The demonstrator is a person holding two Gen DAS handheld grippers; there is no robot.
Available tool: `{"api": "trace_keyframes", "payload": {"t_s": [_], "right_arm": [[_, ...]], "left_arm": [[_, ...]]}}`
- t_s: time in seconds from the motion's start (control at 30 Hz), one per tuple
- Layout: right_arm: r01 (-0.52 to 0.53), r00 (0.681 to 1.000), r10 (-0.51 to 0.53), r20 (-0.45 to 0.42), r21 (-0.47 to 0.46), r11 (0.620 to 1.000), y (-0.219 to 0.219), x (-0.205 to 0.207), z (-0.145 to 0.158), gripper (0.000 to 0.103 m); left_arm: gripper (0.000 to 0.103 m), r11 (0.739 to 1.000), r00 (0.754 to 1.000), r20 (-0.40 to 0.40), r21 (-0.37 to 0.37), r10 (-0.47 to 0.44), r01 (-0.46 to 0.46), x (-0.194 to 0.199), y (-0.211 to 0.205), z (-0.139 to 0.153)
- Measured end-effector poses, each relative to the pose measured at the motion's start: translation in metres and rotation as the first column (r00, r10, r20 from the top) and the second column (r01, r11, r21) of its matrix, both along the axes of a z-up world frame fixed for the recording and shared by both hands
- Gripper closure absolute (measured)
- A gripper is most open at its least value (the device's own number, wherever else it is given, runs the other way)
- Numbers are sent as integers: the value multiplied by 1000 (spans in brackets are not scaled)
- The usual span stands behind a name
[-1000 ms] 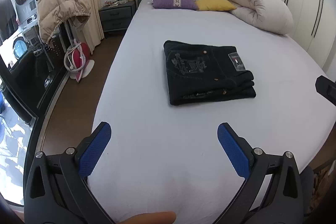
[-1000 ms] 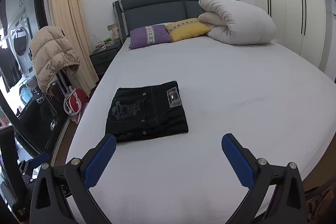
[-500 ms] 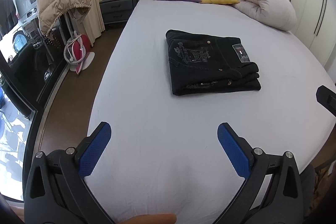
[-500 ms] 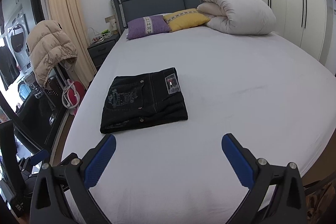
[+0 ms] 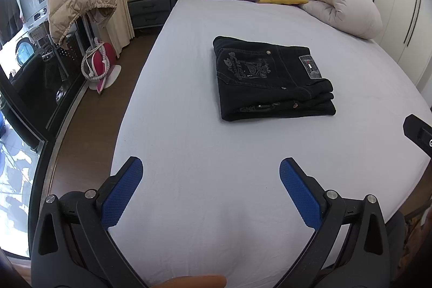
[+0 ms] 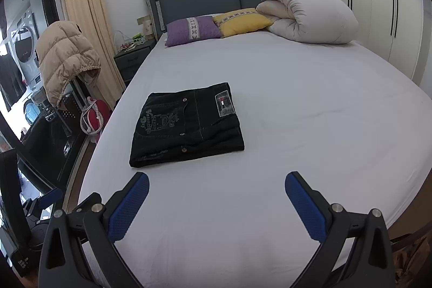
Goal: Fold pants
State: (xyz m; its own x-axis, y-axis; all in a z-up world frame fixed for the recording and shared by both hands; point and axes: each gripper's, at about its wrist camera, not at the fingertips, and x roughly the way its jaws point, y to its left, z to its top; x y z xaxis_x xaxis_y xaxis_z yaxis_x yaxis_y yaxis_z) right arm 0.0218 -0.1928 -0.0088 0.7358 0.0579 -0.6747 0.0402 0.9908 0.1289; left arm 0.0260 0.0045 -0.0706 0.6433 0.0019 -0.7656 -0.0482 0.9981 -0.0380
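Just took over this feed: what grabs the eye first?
The black jeans, folded into a neat rectangle, lie alone mid-bed on the pale sheet. A rolled white duvet sits at the headboard beside purple and yellow pillows. Both grippers hover open, empty.

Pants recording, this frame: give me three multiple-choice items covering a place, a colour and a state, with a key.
1. Where do the pants lie?
A. on the bed sheet
B. on the nightstand
C. on the floor

2. What colour is the pillow beside the purple pillow?
A. green
B. yellow
C. red

3. What state are the pants in?
A. spread flat
B. held by a gripper
C. folded into a compact stack

Key: 1 A, they rest mid-bed; 2 B, the yellow pillow adjoins it; 3 C, layered edges show, and left gripper and right gripper are open, clear of them.
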Motion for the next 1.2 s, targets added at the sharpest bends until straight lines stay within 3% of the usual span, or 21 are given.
{"api": "trace_keyframes", "payload": {"t_s": [1.2], "right_arm": [[-9,1000,9,-22,-9,1000,3,0,-6,0]], "left_arm": [[0,1000,1000,-10,-16,1,-1,2,0,-7]]}}
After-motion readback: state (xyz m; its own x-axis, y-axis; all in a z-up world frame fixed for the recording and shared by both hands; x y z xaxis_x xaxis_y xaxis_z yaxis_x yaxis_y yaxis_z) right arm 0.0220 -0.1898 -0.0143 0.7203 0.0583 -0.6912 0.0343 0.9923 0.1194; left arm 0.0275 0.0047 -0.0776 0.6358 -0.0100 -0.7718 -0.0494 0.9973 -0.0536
